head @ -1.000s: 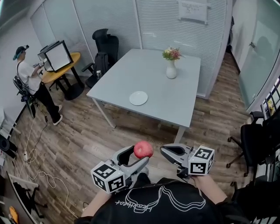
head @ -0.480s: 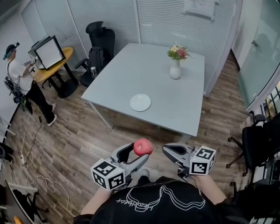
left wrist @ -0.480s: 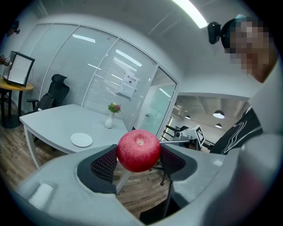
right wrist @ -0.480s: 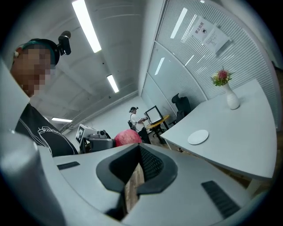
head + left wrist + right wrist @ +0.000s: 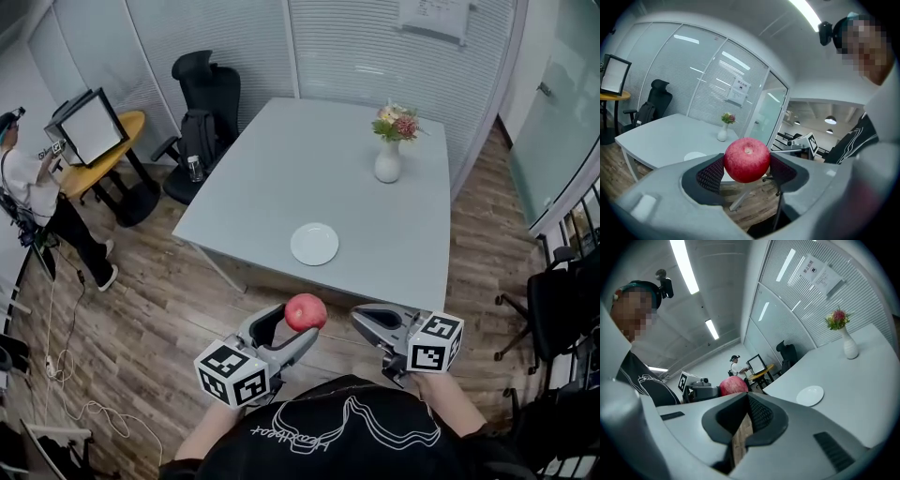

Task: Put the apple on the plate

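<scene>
Two grippers: you hold both low in the head view, at the bottom middle, short of the table's (image 5: 272,187) near edge.
Left gripper (image 5: 296,325): its jaws are closed onto the apple, one dark pad pressing each side, as the left gripper view shows.
Apple (image 5: 305,312): it sits at the jaw tips, lower centre of the head view, over the wooden floor and not yet over the table top. It is round, so it has no long axis to line up. In the left gripper view its dimpled end faces back toward the camera.
Plate (image 5: 314,244): it is white and bare, and lies on the table near the front edge, at the centre of the head view, straight above the apple in the frame.
Right gripper (image 5: 361,317): it is just right of the apple. Its jaws are drawn together to a thin slit and there is nothing between them.
Vase (image 5: 388,161): it holds flowers and stands upper right of centre, well apart from the plate.
Relation that matters: the plate lies dead ahead of your left jaws and only a touch to the right. The carry looks to me like a straight push forward over the table edge, then down.
Nearer hand: your left one already has the fruit, so the right can hang back.
</scene>
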A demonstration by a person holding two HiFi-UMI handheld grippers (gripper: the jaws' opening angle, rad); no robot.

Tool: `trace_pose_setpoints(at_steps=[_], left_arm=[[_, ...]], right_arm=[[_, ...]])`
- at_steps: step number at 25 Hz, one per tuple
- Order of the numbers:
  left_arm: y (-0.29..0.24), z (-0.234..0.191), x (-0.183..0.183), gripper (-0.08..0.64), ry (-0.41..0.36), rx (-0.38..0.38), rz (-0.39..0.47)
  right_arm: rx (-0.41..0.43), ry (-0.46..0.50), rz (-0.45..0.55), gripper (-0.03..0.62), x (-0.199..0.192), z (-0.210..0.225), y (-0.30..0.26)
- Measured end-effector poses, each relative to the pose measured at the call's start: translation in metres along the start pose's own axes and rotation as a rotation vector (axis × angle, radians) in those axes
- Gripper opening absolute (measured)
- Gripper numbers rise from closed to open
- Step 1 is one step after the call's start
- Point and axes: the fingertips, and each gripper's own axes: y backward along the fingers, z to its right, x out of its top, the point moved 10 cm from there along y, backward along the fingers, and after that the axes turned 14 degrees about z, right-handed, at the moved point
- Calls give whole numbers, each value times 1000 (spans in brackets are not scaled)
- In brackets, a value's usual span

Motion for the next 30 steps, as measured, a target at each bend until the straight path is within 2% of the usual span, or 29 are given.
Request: trace_pose_setpoints(at_steps=[7,14,17,24,30], left_arm=[[6,-45,15,311,-9,-23,34],[-5,-61,13,311,-46,-27,33],[-12,-69,12,311,-34,-23,31],[-37,-88,15,311,4,5,17],[-64,-106,22,311,-3,20,-5]], right_arm=[[-23,55,-7,9,-1,-1,-38],[-66,63,-2,9,1,9,-41],[-66,57,-13,9,0,16,-44],[-57,30,-18,9,11,49,-56],[-45,9,-24,9,26,79,-74]])
